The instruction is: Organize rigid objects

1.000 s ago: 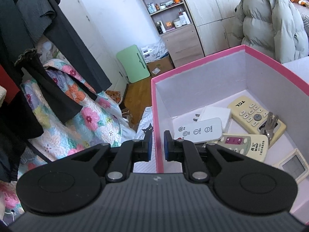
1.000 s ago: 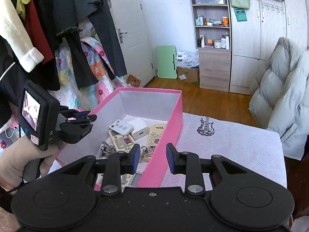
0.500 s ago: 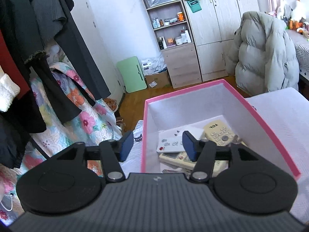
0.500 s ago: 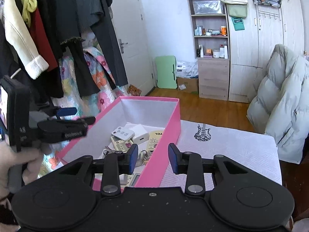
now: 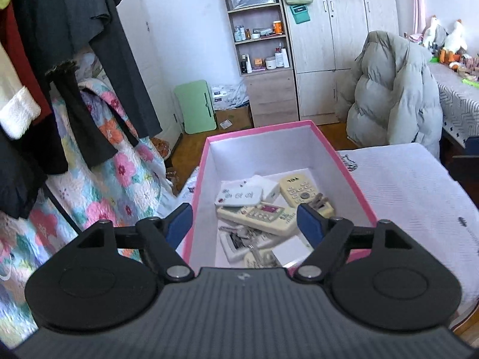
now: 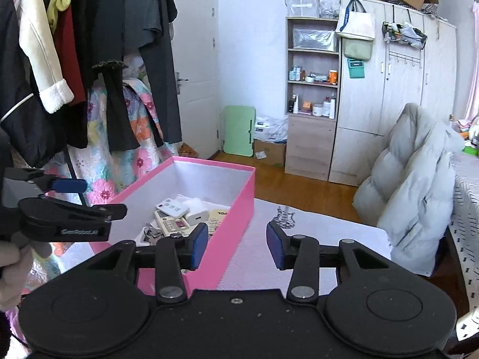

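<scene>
Left wrist view showed the left gripper point(image 5: 244, 220) with its jaws just opened wide and nothing between them, hovering above the near end of the pink box point(image 5: 344, 164). Remote controls point(image 5: 257, 214) and what looked like keys point(image 5: 239, 234) lay gathered on the box floor, likely dropped there to keep them together. On the right wrist view, the right gripper point(image 6: 237, 245) stood half spread and empty over the box's rim, its jaws also just widened.

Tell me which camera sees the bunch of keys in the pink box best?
The left wrist view: it looks down into the pink box, showing the keys lying among the remotes. In the right wrist view the keys are small, partly hidden behind the gripper finger.
</scene>
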`<state>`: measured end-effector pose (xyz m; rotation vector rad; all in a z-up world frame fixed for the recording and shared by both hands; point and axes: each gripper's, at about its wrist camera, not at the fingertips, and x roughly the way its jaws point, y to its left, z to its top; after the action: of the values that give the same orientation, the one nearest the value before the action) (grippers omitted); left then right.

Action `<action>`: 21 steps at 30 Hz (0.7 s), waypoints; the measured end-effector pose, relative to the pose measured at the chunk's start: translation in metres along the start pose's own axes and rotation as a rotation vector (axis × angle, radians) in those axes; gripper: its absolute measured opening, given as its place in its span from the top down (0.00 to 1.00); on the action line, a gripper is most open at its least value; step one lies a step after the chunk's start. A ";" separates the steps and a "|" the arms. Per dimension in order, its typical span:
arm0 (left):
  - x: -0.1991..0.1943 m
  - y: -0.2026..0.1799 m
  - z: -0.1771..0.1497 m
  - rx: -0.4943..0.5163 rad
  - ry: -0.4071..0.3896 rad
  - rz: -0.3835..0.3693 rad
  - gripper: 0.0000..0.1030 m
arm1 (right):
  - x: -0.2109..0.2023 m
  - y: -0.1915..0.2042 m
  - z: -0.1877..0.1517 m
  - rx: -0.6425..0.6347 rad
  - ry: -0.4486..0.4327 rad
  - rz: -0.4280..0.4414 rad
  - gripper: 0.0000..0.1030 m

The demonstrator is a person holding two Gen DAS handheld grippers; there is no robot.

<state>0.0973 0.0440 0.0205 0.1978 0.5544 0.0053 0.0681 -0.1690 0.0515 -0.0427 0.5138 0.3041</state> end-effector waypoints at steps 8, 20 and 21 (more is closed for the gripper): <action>-0.019 -0.014 -0.013 -0.029 0.035 -0.047 0.09 | -0.016 -0.009 -0.009 0.050 0.047 -0.021 0.36; -0.024 -0.021 -0.026 -0.058 0.078 -0.025 0.00 | -0.034 -0.010 -0.023 0.095 0.023 -0.120 0.01; -0.024 -0.022 -0.027 -0.062 0.078 -0.017 0.00 | -0.035 -0.010 -0.024 0.103 0.025 -0.132 0.00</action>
<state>0.0615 0.0259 0.0069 0.1328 0.6328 0.0134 0.0306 -0.1905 0.0470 0.0191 0.5478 0.1480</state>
